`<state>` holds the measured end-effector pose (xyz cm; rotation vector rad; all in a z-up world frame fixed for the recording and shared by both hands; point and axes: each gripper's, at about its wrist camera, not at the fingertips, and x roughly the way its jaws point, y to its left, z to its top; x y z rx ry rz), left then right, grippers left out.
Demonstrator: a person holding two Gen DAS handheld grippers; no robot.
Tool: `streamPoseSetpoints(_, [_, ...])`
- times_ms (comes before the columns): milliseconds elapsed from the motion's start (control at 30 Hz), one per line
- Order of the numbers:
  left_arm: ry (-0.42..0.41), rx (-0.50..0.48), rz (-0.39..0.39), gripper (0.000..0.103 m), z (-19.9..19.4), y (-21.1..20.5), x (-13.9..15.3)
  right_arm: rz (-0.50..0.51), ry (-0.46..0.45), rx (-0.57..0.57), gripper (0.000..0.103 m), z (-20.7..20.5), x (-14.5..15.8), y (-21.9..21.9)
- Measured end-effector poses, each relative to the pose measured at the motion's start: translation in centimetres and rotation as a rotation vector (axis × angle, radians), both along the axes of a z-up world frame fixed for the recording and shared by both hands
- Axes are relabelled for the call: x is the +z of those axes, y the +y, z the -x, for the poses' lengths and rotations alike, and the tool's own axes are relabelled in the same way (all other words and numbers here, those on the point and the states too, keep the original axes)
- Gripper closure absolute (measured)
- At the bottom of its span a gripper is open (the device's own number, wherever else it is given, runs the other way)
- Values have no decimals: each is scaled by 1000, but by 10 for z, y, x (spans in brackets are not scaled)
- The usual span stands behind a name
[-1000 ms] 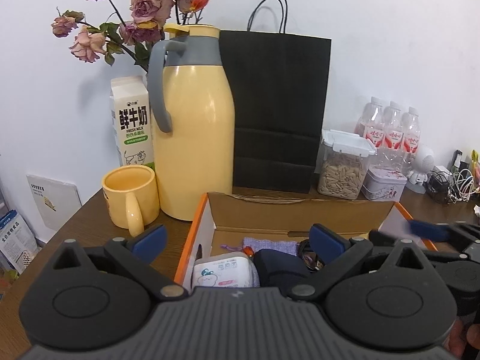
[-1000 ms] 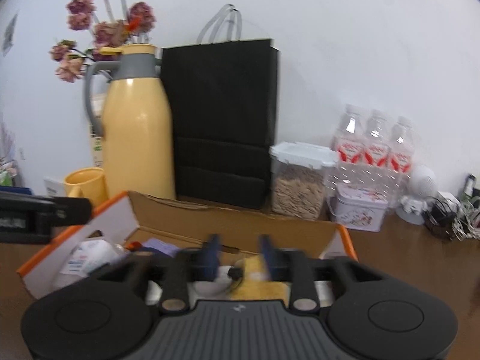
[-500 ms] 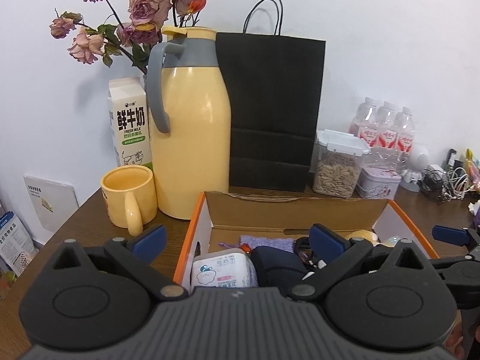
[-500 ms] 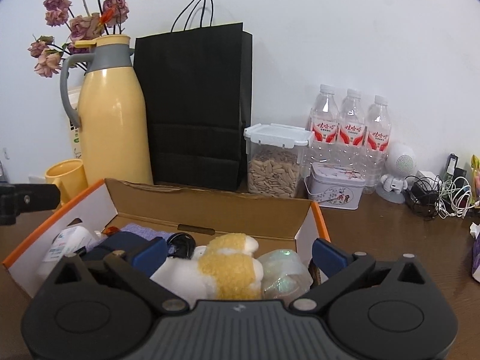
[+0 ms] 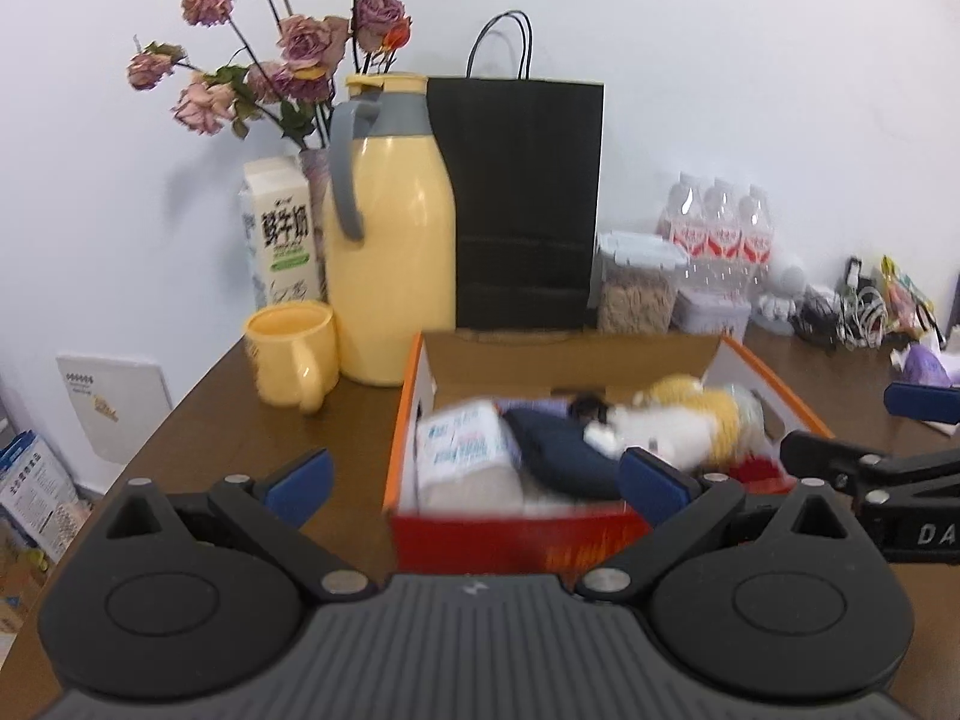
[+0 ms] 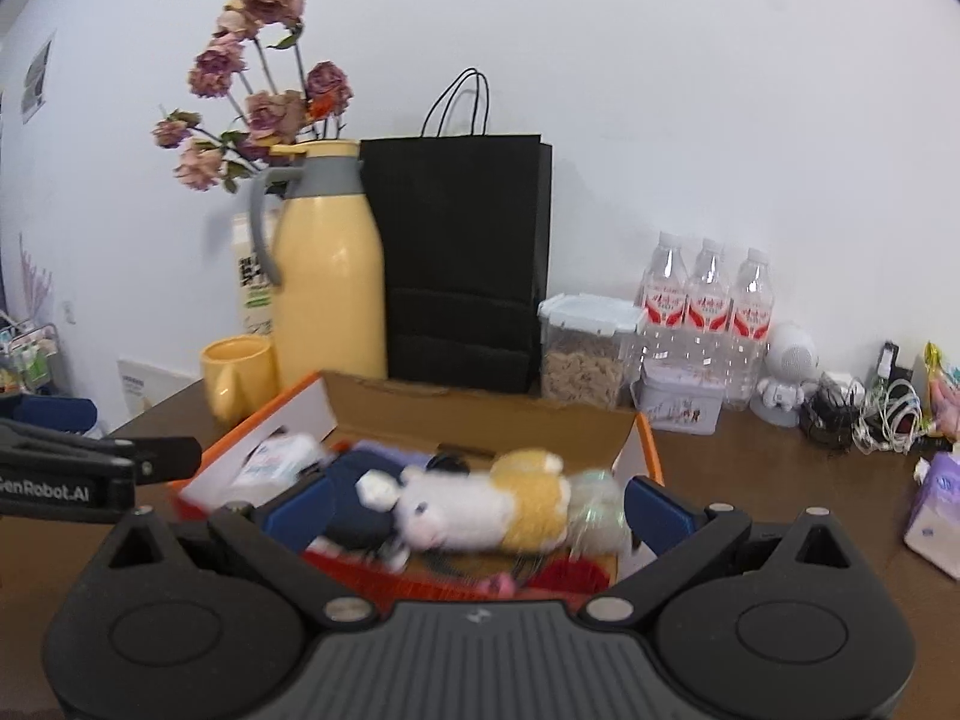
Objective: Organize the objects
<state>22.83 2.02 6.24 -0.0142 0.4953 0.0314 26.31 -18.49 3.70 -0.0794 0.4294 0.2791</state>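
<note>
Evidently packed for tidiness, the plush toy [image 6: 474,510] lies inside the orange cardboard box [image 6: 651,450] on the tabletop [image 6: 780,480]; both left tongs [image 5: 474,477] and right tongs [image 6: 480,507] are spread, empty.
</note>
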Motion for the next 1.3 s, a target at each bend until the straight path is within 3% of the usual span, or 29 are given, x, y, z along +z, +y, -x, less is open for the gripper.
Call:
streamPoseSetpoints(400, [106,-4,10,0,67,1,-30,-51,137,-16,0,63,-28,-9])
streamPoseSetpoints(700, [134,0,20,0,79,-2,-38,-42,190,-23,0,79,-45,-12])
streamPoseSetpoints(1300, [135,-4,25,0,81,-2,-37,-40,189,-23,0,81,-43,-11])
